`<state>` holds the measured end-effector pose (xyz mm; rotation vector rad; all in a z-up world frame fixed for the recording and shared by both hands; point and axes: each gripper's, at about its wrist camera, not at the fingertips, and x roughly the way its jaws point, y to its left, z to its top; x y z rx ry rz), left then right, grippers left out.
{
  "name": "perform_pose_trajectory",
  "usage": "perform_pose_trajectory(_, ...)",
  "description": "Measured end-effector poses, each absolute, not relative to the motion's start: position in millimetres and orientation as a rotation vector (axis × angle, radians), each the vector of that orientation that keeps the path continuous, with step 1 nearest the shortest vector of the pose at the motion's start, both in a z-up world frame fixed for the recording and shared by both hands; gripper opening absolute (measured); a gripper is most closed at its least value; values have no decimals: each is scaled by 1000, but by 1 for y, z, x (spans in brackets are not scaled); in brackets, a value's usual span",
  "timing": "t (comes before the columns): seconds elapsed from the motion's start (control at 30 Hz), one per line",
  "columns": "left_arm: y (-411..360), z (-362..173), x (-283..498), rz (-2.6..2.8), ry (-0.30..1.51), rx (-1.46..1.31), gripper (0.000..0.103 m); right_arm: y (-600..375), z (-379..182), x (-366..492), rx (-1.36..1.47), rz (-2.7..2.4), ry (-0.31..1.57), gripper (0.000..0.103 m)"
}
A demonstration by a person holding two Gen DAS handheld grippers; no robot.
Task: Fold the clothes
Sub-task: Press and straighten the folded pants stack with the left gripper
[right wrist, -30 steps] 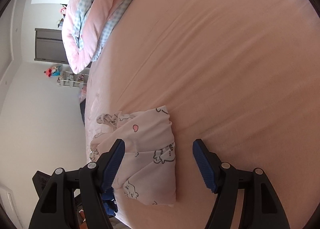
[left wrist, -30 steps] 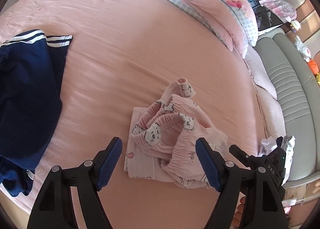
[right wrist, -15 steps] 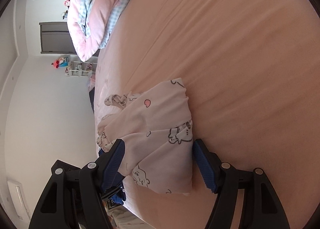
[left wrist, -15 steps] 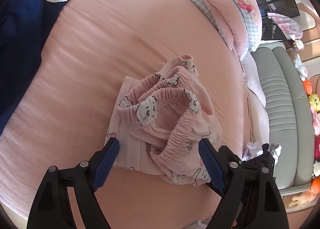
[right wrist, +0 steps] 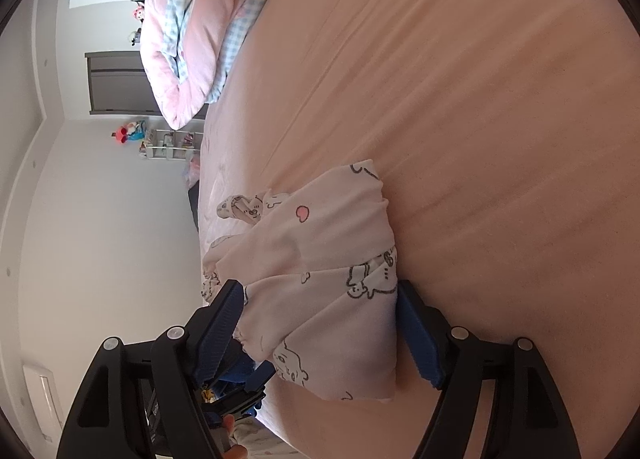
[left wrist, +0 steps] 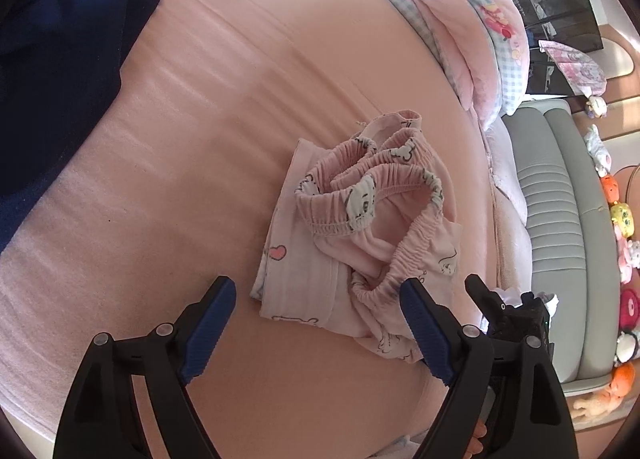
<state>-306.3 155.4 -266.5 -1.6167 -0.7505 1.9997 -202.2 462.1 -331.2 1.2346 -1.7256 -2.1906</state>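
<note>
The bed is covered by a pink sheet, on which pink pajamas, navy clothing and a quilt are laid.

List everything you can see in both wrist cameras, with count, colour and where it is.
pink pyjama set: one bundle, pale pink with cartoon print, folded top under crumpled elastic-waist bottoms, middle of the bed
bed sheet: one, pink, covering the mattress
navy garment: one, dark blue with white stripes, far-left part of the bed
duvet: one, pink and blue check, bunched at the bed's far edge
sofa: one, grey, beside the bed
soft toys: several, mixed colours, along the sofa
left tongs: black with blue pads, open, over the bundle's near edge
right tongs: black with blue pads, open, straddling the folded top
</note>
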Motion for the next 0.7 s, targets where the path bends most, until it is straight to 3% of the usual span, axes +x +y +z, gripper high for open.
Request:
perform_pose_trajectory(0.17,157,-270,-309,1894,-949,-1472,88,463,-332,-201,1217,-2193,-1729,76)
perform_pose_trajectory(0.33,167,-285,-319,1831,-1035,-1493,90,463,-333,-205,1178,-2190,-1745,76)
perform_pose_trajectory(0.7,191,-279,-323,1908,-869,-1549,102,458,-335,-221,1146,-2193,-1724,76)
